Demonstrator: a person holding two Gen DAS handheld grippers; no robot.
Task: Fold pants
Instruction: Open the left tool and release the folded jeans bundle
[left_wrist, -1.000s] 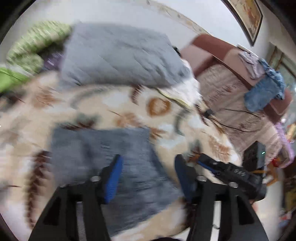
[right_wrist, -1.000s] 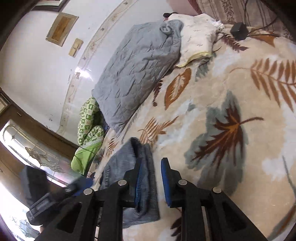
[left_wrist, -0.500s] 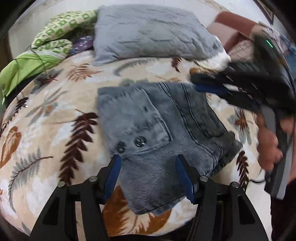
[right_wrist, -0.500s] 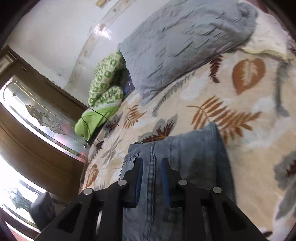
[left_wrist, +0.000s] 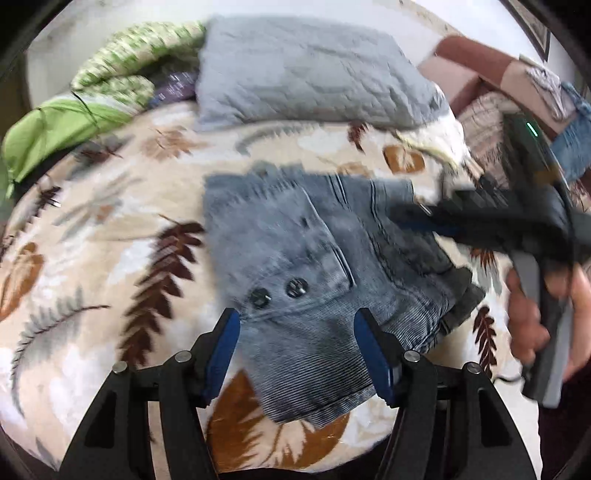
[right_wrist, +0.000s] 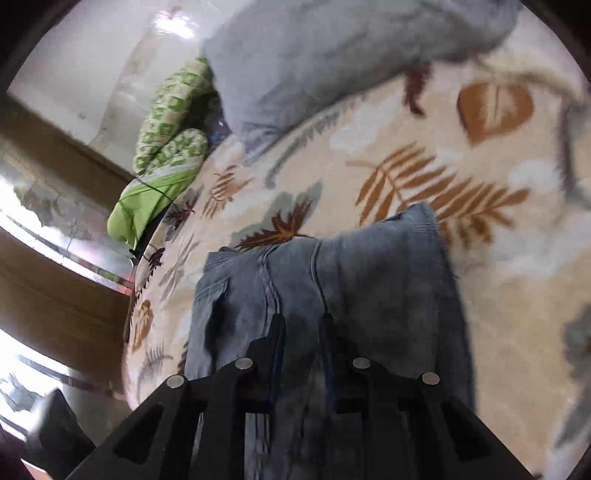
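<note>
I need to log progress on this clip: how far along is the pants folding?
Mostly done, it seems: the grey jeans lie as a compact folded stack on the leaf-print blanket. In hand: the left gripper, jaws open, hovers over the near edge; the right gripper, jaws narrow, sits over the denim, and whether it pinches cloth is unclear. Left: perhaps a last fold or smoothing.

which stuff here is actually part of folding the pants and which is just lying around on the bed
Part of the job:
- grey jeans, folded into a pad on the leaf-print blanket
- left gripper, open over the jeans
- right gripper, jaws nearly together above the jeans

Just lying about:
- grey quilted pillow
- green patterned bedding
- blue garment on the sofa
</note>
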